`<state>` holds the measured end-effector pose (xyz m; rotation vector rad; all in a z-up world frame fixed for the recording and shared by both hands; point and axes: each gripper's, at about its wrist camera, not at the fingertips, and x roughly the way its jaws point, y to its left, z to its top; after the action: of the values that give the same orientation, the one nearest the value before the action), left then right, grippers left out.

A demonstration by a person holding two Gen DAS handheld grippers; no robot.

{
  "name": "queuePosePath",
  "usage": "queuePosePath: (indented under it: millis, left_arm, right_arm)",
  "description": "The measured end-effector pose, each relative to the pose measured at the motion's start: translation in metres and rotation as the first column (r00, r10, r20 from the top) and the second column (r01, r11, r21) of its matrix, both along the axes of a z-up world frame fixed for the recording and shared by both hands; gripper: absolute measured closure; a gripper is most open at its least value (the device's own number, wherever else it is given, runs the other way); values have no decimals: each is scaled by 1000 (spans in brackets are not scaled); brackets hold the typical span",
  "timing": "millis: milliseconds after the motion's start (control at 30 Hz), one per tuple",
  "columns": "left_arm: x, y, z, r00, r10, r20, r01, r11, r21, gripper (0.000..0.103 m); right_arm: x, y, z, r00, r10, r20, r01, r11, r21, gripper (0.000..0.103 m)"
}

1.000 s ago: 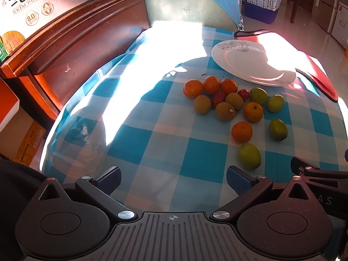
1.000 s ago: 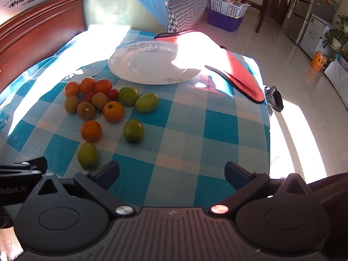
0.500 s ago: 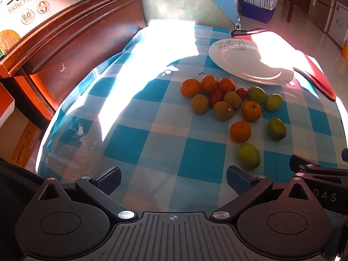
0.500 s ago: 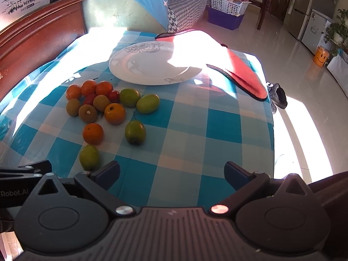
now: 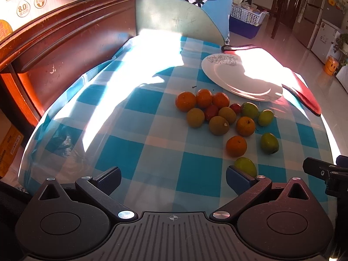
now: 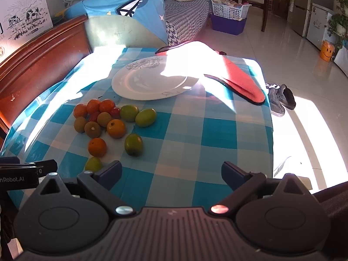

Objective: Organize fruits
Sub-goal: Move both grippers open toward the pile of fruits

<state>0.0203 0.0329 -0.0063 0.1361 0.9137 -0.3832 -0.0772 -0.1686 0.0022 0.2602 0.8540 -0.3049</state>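
Both grippers have eased forward over the last second; fruit sits lower and larger in both wrist views. Nothing on the cloth has shifted. Read: approach only, no fruit picked yet, sorting not begun.

Left gripper: jaws wide apart, empty, hovering over the near edge of the checked surface. Right gripper: jaws likewise apart, holding nothing.

Nearest fruit: green fruit, just beyond the left gripper's right fingertip, partly hidden by it. Oval; long axis seems to run across the view, slightly slanted. The right wrist view shows the same fruit beside the right gripper's left fingertip.

Next out: an orange and a second green fruit, apart from each other, roughly round, no clear axis.

Then the main cluster: oranges, brown kiwi-like fruit, small red ones, two more green ones on the right edge, most touching. The rightmost green one is oval, long axis slanted toward the plate.

Farthest: white plate, empty, likely destination. Red mat beyond it.
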Motion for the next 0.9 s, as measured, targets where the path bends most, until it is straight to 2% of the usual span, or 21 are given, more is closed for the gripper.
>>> queuePosePath:
  millis: [133,333,533,733,900]
  left_arm:
    - [-4,-1,-1,999,-36,7,36,999,-19,1]
    - [-14,-12,-3,994,-110,6,110,993,-32,2]
    - [-24,-24,-5,987,-157,15,158,986,-52,2]
    - [-30,-38,-9,983,-185,20,186,980,-77,4]
    - [-32,-53,-14,976,-212,40,214,975,-65,7]
  right_arm:
    - [0,-3,-2,1000,-7,-30,8,1000,17,11]
    - [-7,-15,2,1000,-31,3,31,995,90,16]
    - [-6,-14,2,1000,-18,19,17,995,94,26]
    - [-3,-15,9,999,16,45,-19,998,60,27]
    - [9,-20,8,998,61,31,-63,993,96,32]
